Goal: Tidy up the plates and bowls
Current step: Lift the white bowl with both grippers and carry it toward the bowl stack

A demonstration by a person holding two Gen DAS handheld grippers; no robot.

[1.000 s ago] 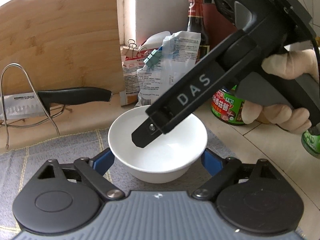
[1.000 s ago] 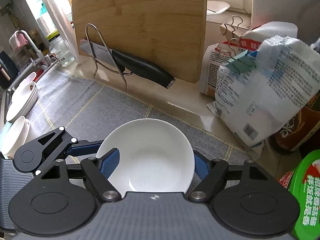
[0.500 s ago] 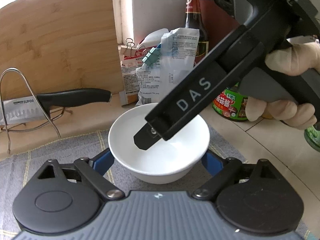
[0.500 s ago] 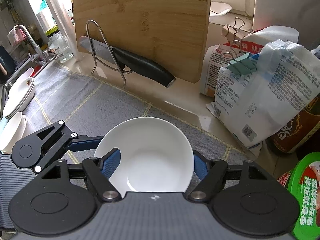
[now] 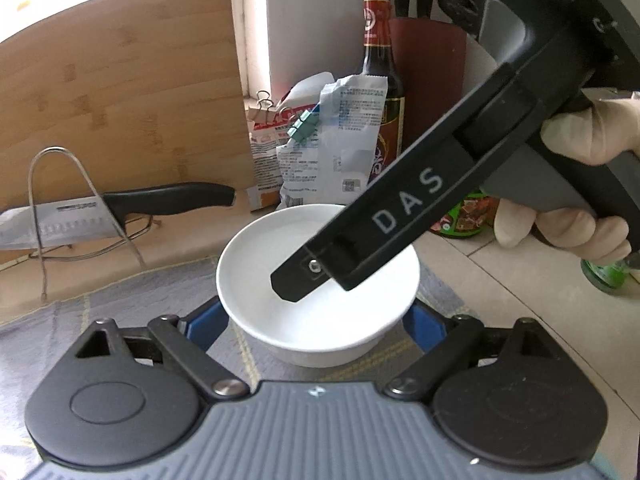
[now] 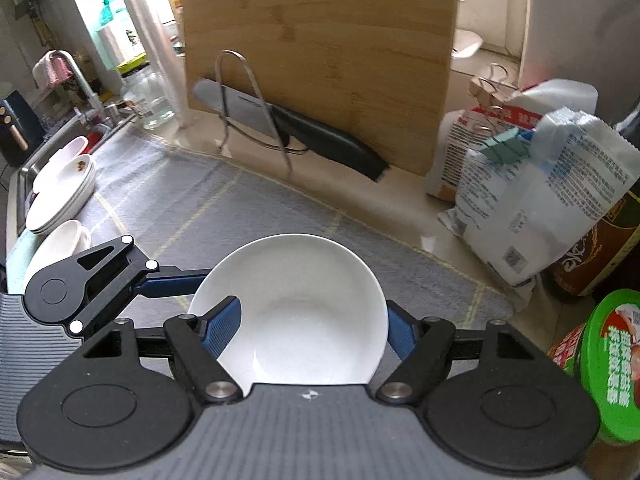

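Observation:
A white bowl [image 5: 352, 320] sits between the blue pads of my left gripper [image 5: 312, 316], which is shut on its two sides over the grey mat [image 5: 120, 304]. From the upper right, one black finger [image 5: 380, 224] of the right gripper reaches down into the bowl's hollow, with a gloved hand [image 5: 560, 224] on its handle. In the right wrist view the bowl [image 6: 312, 312] lies within my right gripper [image 6: 310, 328], which is open. Its left pad [image 6: 222, 330] hangs free over the rim inside the bowl, and its right pad [image 6: 398, 334] stands outside the wall. The left gripper's black linkage [image 6: 88, 280] comes in from the left.
A knife [image 6: 320, 140] rests on a wire rack [image 6: 240, 92] before a bamboo board [image 6: 320, 40]. Clipped bags [image 6: 540, 200], a sauce bottle [image 5: 380, 80] and a green-lidded jar [image 6: 616, 360] crowd the right. Stacked white plates [image 6: 60, 196] and a bowl [image 6: 60, 244] sit left by the sink.
Both grippers have risen a little together with the bowl between them. The knife, board and bags have slid lower in the views, and more of the plates at the left shows.

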